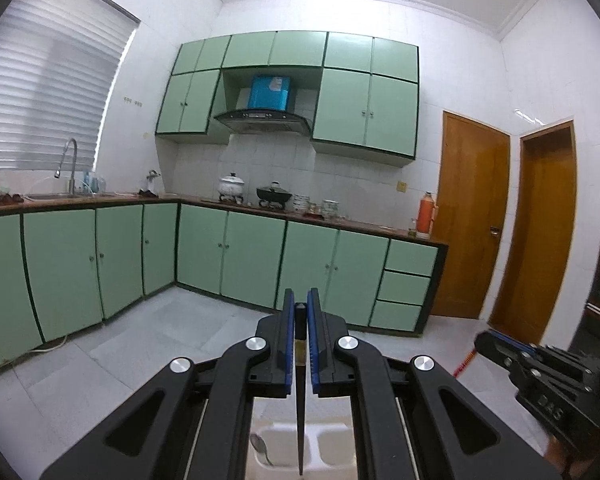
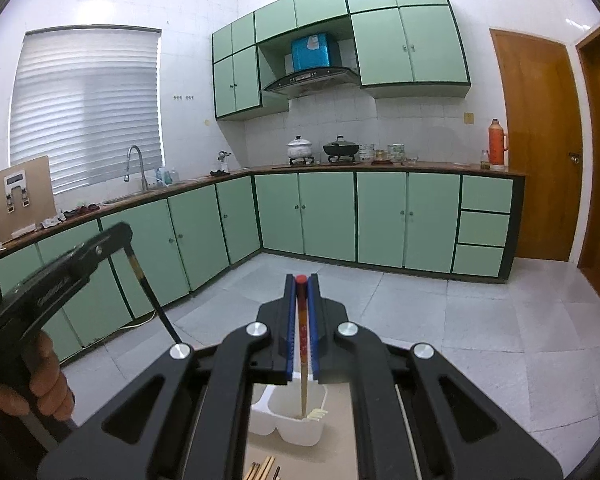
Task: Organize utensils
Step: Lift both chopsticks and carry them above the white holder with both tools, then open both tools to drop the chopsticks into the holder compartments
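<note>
My left gripper (image 1: 300, 300) is shut on a black chopstick (image 1: 300, 400) that hangs point-down over a white divided utensil holder (image 1: 332, 446); a metal spoon (image 1: 260, 448) lies in its left compartment. My right gripper (image 2: 301, 280) is shut on a red-topped wooden chopstick (image 2: 302, 344) whose tip reaches into the white holder (image 2: 300, 428), beside a pale plastic fork (image 2: 317, 414). The left gripper with its black chopstick (image 2: 156, 300) shows at the left of the right wrist view. The right gripper (image 1: 540, 376) shows at the right of the left wrist view.
More wooden chopsticks (image 2: 262, 470) lie on the brown tabletop (image 2: 340, 452) near the bottom edge. Beyond are a tiled floor (image 2: 440, 320), green cabinets (image 2: 328, 216), a counter with pots (image 2: 300, 148) and an orange thermos (image 2: 497, 142), and wooden doors (image 2: 540, 140).
</note>
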Demonstrator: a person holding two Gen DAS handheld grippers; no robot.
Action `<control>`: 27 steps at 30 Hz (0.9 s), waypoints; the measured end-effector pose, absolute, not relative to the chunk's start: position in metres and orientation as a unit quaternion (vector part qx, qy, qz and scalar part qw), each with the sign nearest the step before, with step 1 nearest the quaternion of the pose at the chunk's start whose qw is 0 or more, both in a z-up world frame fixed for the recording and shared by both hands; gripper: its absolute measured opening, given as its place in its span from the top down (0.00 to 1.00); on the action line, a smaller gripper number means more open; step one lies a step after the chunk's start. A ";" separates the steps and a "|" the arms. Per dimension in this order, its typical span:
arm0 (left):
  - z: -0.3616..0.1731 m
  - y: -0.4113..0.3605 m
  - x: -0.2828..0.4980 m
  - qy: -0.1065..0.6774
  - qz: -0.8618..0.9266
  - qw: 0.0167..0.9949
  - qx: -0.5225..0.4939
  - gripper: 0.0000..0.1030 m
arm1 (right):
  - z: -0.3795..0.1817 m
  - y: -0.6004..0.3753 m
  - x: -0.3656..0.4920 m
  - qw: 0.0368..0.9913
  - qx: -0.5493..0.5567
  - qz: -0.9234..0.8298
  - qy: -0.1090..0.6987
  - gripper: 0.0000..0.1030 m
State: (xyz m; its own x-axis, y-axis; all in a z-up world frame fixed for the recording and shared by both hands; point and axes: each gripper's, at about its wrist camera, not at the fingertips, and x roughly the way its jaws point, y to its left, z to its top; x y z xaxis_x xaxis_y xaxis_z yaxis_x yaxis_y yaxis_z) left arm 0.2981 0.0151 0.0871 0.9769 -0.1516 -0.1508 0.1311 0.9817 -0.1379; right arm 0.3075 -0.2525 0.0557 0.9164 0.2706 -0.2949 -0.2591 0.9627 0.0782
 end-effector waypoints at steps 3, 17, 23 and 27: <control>0.079 0.013 0.318 0.084 -0.063 0.993 -0.061 0.94 | 0.052 -0.249 0.321 0.979 0.014 0.132 0.156 0.95; -0.016 0.007 0.386 0.206 -0.053 0.976 -0.051 0.92 | -0.025 -0.241 0.370 0.960 0.031 0.134 0.244 0.94; -0.028 0.013 0.368 0.224 -0.045 0.973 -0.041 0.59 | -0.040 -0.240 0.357 0.957 0.033 0.130 0.257 0.62; -0.033 0.020 0.338 0.228 -0.041 0.972 -0.036 0.48 | -0.042 -0.247 0.328 0.966 0.026 0.106 0.233 0.39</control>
State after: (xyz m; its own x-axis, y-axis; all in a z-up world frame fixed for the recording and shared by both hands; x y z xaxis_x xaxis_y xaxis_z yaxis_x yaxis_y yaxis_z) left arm 0.3378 0.0200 -0.0328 0.8931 -0.0956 -0.4396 0.0630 0.9941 -0.0884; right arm 0.3281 -0.2471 -0.0415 0.8691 0.2163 -0.4449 -0.1925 0.9763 0.0986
